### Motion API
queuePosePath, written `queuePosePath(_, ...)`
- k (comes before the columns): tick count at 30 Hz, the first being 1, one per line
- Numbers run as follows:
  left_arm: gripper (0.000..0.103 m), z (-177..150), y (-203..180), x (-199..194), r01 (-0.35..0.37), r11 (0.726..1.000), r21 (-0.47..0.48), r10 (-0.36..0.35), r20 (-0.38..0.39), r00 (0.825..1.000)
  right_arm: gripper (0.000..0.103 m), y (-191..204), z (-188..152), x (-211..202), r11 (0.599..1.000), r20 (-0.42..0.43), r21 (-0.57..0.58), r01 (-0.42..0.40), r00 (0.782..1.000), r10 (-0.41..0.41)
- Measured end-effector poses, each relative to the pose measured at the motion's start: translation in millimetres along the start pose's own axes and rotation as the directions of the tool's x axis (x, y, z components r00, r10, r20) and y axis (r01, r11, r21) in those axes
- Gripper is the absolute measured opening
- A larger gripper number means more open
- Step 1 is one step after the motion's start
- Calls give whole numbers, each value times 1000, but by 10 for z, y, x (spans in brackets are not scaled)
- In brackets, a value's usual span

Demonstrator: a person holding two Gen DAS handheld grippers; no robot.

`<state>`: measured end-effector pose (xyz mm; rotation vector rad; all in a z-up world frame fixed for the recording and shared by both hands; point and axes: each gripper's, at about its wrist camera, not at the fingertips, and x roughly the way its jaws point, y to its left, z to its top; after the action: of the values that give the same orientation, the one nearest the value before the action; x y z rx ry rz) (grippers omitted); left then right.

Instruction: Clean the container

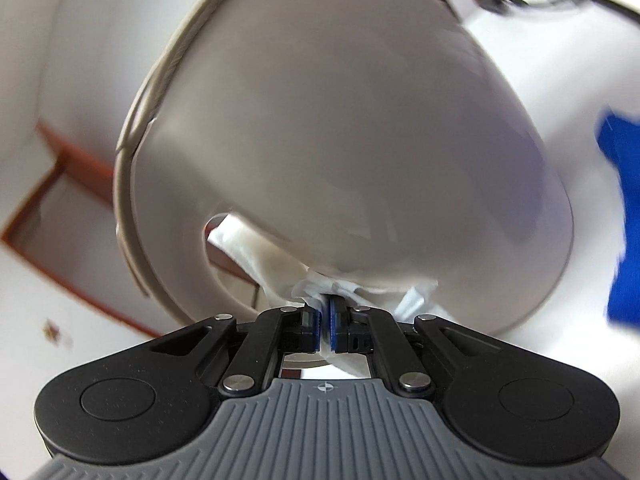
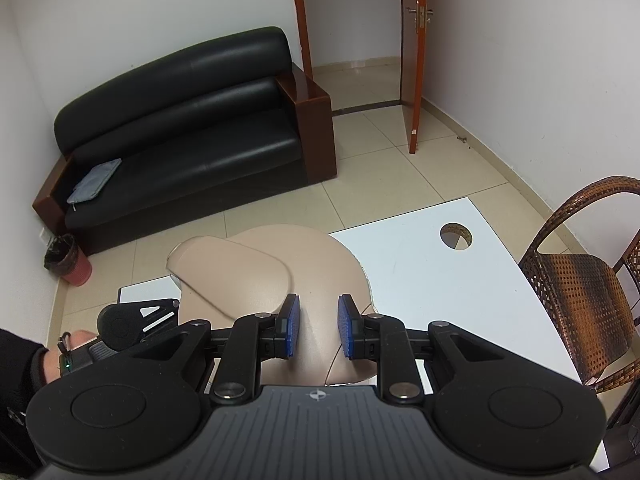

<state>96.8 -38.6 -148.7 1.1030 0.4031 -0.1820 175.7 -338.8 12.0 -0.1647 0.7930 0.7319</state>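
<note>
At the bottom centre of the left wrist view, the left gripper has its blue pads pinched together on a wad of white tissue, which presses against the smooth wall of the container, a pale beige vessel that fills the middle of the frame. Its ribbed rim curves up the left side, and a handle opening at lower centre shows more tissue through it. The picture is smeared by motion.

In the right wrist view, the right gripper sits at lower centre with its fingers apart and nothing clamped between them; the container lies just beyond and beneath, over the near edge of the white table. The left gripper's black body shows at the lower left.

Whether the open right fingers touch the container cannot be told. If they do not, nothing steadies it, and a firm wipe could shove the light vessel along the table or off its edge to the tiled floor. The thin tissue could also tear or slip from the pads.

Farther off stand a wicker chair at right, a black sofa at upper left, a red bin and a door.
</note>
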Motion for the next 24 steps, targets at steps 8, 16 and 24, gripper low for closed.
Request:
queuePosePath(8, 6, 49, 80, -62, -22, 995, 95, 21, 9, 1000, 23, -9, -23, 3, 1000, 14, 19, 0, 1000, 0)
queuePosePath(16, 6, 240, 339, -266, -84, 990, 110, 78, 58, 995, 23, -33, -77, 1, 999, 40, 31, -6, 999, 4)
queuePosePath(24, 6, 317, 255, -200, -79, 982, 170, 79, 5, 997, 23, -78, -111, -8, 999, 54, 44, -18, 998, 16)
